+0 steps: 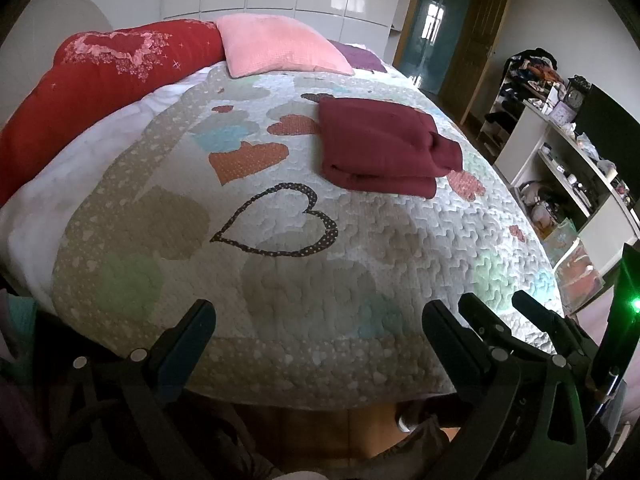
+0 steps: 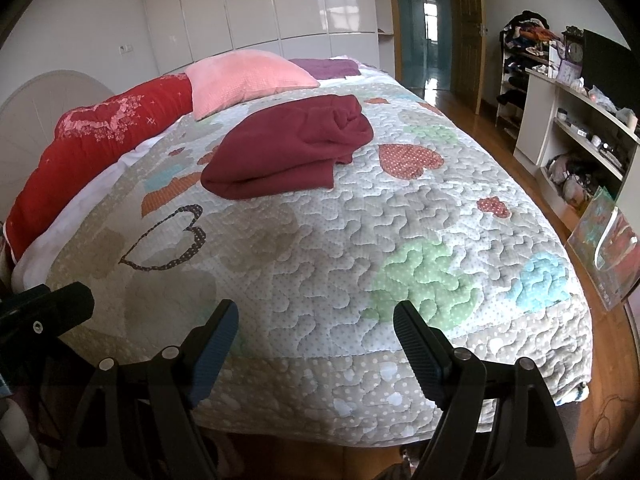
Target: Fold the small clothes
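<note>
A dark red garment [image 1: 384, 148] lies folded in a thick stack on the heart-patterned quilt [image 1: 280, 264], right of the bed's middle. It also shows in the right wrist view [image 2: 292, 148]. My left gripper [image 1: 320, 316] is open and empty, held back at the bed's near edge, far from the garment. My right gripper [image 2: 316, 320] is open and empty, also at the near edge. The right gripper shows in the left wrist view [image 1: 504, 308] close beside the left one.
A red bolster [image 1: 92, 80] and a pink pillow [image 1: 276, 44] lie at the head of the bed. White shelving with clutter [image 1: 568, 168] stands along the right wall. A wooden floor [image 2: 460, 108] runs beside the bed. A plastic bag [image 2: 608, 252] leans by the shelving.
</note>
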